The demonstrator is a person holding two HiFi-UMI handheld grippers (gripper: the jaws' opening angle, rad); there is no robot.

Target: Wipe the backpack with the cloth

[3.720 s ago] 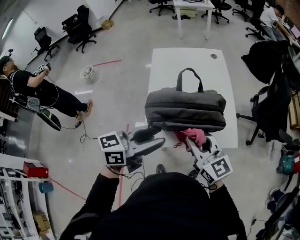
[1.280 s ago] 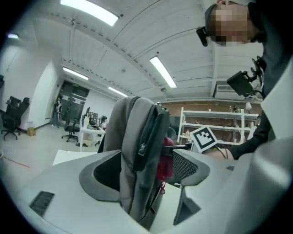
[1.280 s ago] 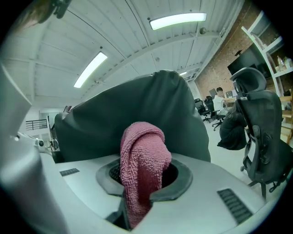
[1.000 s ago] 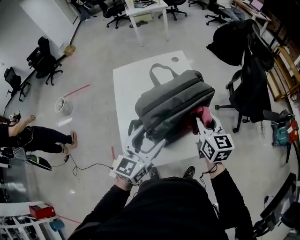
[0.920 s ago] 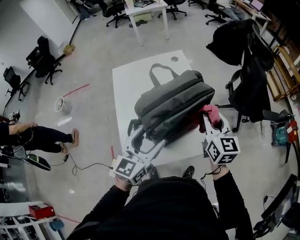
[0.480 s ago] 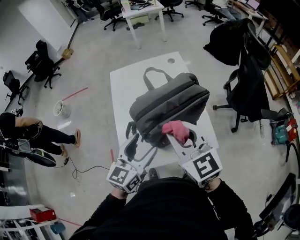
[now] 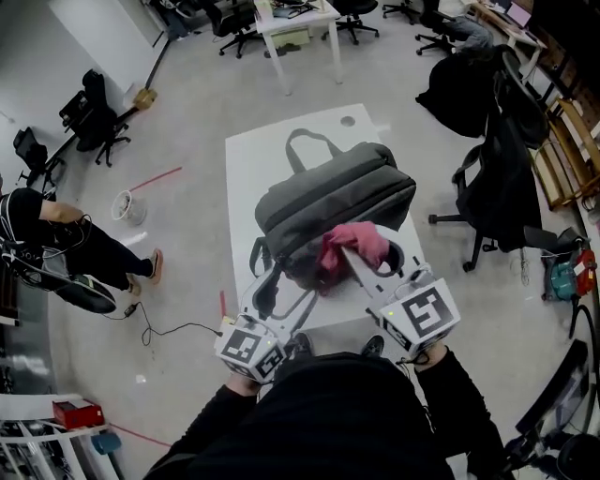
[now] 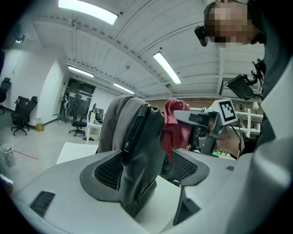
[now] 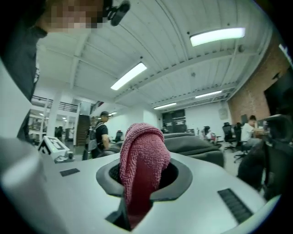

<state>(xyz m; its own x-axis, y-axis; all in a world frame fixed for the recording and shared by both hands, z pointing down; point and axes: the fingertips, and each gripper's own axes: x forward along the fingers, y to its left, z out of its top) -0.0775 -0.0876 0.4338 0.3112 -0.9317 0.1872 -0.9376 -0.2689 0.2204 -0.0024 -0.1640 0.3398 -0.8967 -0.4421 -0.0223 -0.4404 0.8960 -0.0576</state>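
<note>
A grey backpack (image 7: pixel 333 202) lies on the white table (image 7: pixel 251 159), its handle pointing away from me. My left gripper (image 7: pixel 279 281) is shut on the bag's near end; in the left gripper view the zippered edge (image 8: pixel 137 151) sits pinched between both pads. My right gripper (image 7: pixel 361 261) is shut on a pink cloth (image 7: pixel 352 246), which hangs over the bag's near top edge. The cloth (image 9: pixel 143 160) is draped over the jaws in the right gripper view, with the backpack (image 9: pixel 194 145) just beyond. From the left gripper's camera, the cloth (image 8: pixel 175 125) and right gripper (image 8: pixel 208 125) show beside the bag.
A chair draped with black bags (image 7: pixel 502 141) stands right of the table. A person (image 7: pixel 52 239) sits on the floor at the left, near a small bucket (image 7: pixel 127 206). A white desk (image 7: pixel 300 23) and office chairs stand at the back.
My right gripper has carried the pink cloth from the backpack's right side up and leftward onto its near top edge. The left gripper has kept its hold on the bag's end.
</note>
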